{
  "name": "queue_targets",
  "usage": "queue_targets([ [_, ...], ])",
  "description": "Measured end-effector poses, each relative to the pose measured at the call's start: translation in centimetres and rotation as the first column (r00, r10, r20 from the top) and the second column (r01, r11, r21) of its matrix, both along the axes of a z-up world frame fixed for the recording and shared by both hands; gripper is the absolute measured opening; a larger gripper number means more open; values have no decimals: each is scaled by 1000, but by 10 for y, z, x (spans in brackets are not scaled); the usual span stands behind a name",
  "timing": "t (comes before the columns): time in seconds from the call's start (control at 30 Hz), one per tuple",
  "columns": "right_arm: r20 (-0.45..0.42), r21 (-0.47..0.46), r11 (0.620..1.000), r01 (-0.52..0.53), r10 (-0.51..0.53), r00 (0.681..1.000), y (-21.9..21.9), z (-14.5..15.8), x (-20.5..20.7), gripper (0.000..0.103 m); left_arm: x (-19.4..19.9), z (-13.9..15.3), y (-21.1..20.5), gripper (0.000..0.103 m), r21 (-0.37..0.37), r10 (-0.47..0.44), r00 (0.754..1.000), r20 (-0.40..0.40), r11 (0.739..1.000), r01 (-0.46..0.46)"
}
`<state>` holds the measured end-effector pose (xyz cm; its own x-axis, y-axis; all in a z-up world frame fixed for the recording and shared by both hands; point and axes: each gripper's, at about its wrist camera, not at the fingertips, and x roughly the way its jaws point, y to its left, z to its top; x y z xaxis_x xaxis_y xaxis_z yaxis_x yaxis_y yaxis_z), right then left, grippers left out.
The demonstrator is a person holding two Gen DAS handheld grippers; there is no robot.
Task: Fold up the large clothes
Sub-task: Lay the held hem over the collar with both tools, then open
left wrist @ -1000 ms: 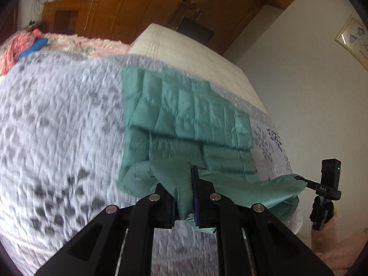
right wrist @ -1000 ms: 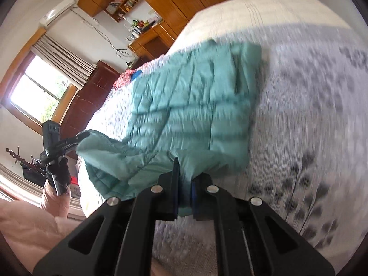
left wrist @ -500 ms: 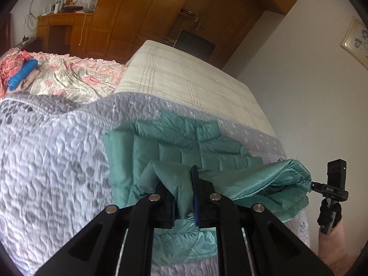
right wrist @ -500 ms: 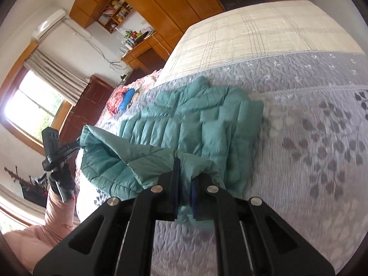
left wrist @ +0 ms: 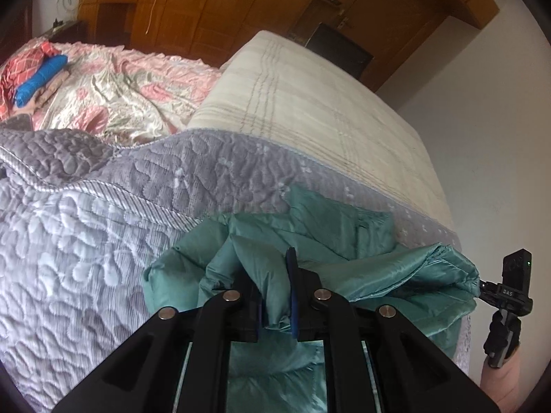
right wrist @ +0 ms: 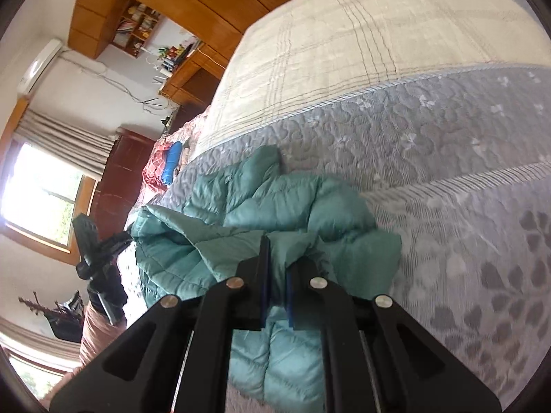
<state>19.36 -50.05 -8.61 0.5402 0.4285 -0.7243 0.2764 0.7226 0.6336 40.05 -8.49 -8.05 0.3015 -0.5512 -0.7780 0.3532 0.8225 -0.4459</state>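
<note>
A teal quilted jacket (left wrist: 330, 227) lies on the grey quilted bedspread (left wrist: 86, 241), its collar end towards the cream sheet. My left gripper (left wrist: 275, 285) is shut on a bunched fold of the jacket's hem. My right gripper (right wrist: 277, 268) is shut on the hem's other corner, over the jacket (right wrist: 275, 203). The hem hangs stretched between the two, lifted above the body of the jacket and doubled over it. Each gripper shows in the other's view: the right one (left wrist: 482, 284) at the right edge, the left one (right wrist: 127, 237) at the left. The lower part of the jacket is hidden under the fingers.
Beyond the bedspread (right wrist: 465, 172) lies a cream checked sheet (left wrist: 310, 96). A pink floral duvet (left wrist: 120, 96) with a blue bundle (left wrist: 41, 79) sits at the far left. Wooden wardrobes (left wrist: 224, 7) stand behind, and a white wall (left wrist: 482, 120) runs along the bed's right side.
Both grippers have carried the hem forward over the jacket towards the collar and slightly down. The flat lower panels are now covered by the folded-over part.
</note>
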Motion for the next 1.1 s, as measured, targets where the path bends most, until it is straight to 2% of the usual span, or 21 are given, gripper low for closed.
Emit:
queue_targets([
  [0.1,-36,15,1000,16,-16,999,-6,-17,11,6,15,-18,-7,12,21,7,999,-33,1000,-6],
  [0.23,-82,59,997,56,-51,995,-16,-34,14,13,27,-33,-9,15,6,15,996,-92,1000,-14],
  [0.3,-83,111,991,77,-68,994,-23,-37,9,23,31,-35,-5,15,-34,11,991,-132,999,-16],
  [0.37,-51,146,984,100,-94,994,-31,-33,-1,43,33,-32,6,20,-96,11,987,-158,995,-26],
  [0.43,-23,129,983,128,-126,992,-38,-26,-14,54,32,-25,22,26,-162,26,985,-171,985,-54],
  [0.47,-15,132,982,132,-131,991,-39,-24,-18,54,29,-21,28,32,-177,31,986,-161,982,-60],
  [0.5,0,143,982,125,-126,992,-38,-20,-26,54,26,-17,34,37,-181,37,989,-145,981,-64],
  [0.57,12,129,986,105,-108,994,-32,-14,-38,54,11,-10,43,39,-151,40,993,-113,987,-57],
  [0.7,15,74,996,40,-41,999,-1,-9,-73,55,-33,-11,52,45,-51,-8,997,-76,999,4],
  [0.87,-5,76,997,-6,7,1000,33,-19,-110,56,-83,-23,65,48,-31,-47,995,-92,999,44],
  [0.93,-24,63,998,-20,22,999,48,-25,-121,54,-96,-28,66,45,-53,-43,994,-99,998,38],
  [1.0,-48,38,999,-30,32,998,58,-29,-125,38,-103,-33,67,17,-56,-31,994,-104,998,26],
  [1.03,-52,26,999,-31,32,998,61,-29,-126,25,-105,-35,67,14,-71,-28,994,-109,997,20],
  [1.1,-60,22,1000,-6,8,998,62,-31,-128,16,-107,-38,69,9,-87,-13,994,-110,996,3],
])
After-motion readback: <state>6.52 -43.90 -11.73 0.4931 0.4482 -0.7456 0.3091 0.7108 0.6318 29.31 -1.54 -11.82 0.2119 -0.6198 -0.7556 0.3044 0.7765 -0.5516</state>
